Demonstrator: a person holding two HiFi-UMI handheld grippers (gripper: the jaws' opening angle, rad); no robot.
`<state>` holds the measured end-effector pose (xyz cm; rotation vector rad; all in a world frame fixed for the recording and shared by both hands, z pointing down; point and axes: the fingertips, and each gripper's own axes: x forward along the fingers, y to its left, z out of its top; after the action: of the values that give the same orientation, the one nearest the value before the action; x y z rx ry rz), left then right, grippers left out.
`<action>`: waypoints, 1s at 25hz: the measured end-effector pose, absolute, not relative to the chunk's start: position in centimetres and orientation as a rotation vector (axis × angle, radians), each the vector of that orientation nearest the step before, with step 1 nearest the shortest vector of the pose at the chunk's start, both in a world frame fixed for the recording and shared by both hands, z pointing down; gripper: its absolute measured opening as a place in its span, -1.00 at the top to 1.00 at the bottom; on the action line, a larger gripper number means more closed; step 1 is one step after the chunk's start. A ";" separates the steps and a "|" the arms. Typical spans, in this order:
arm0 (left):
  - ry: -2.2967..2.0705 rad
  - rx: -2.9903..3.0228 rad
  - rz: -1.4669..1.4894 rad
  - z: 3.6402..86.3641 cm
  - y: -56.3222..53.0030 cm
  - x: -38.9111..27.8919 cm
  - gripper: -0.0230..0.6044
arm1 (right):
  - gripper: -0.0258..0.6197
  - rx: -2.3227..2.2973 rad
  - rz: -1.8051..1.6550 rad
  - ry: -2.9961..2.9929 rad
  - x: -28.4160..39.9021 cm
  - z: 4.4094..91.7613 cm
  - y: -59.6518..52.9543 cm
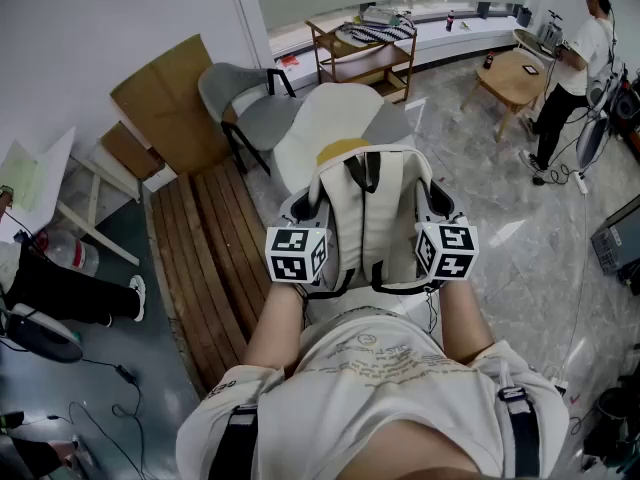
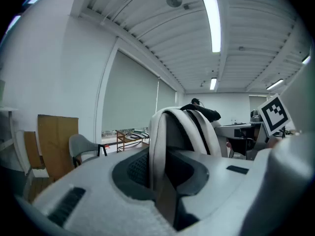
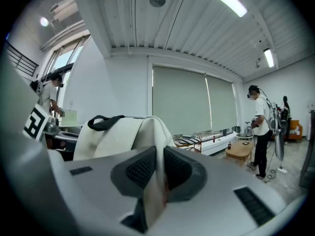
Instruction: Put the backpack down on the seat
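Note:
In the head view I hold a cream-white backpack (image 1: 372, 218) upright in front of me, its black top handle (image 1: 364, 169) facing away. It hangs over a white chair (image 1: 318, 120) whose seat lies just beyond it. My left gripper (image 1: 301, 211) is shut on the backpack's left shoulder strap (image 2: 158, 146), which runs up between the dark pads in the left gripper view. My right gripper (image 1: 437, 208) is shut on the right shoulder strap (image 3: 153, 181). In the right gripper view the backpack's body (image 3: 115, 134) rises behind the jaws.
A grey chair (image 1: 238, 98) stands left of the white one. A slatted wooden bench (image 1: 212, 258) and cardboard sheets (image 1: 165, 103) lie at the left. Farther back are a wooden shelf cart (image 1: 366, 53), a low wooden table (image 1: 513, 74) and a standing person (image 1: 576, 63).

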<state>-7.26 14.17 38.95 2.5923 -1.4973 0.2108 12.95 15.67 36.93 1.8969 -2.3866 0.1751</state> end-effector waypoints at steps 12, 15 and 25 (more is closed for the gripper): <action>-1.555 2.560 0.204 38.4 13.5 -7.1 0.73 | 0.74 1.845 0.224 -2.464 13.1 37.0 14.9; -1.566 2.551 0.205 38.4 13.1 -7.5 0.73 | 0.74 1.829 0.221 -2.470 12.7 37.0 14.3; -1.570 2.536 0.200 38.4 11.6 -9.0 0.73 | 0.73 1.788 0.256 -2.505 11.1 37.1 12.5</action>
<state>-9.02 11.61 38.37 2.5362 -1.5703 0.1998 11.12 12.49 37.09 1.7876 -2.5055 0.2557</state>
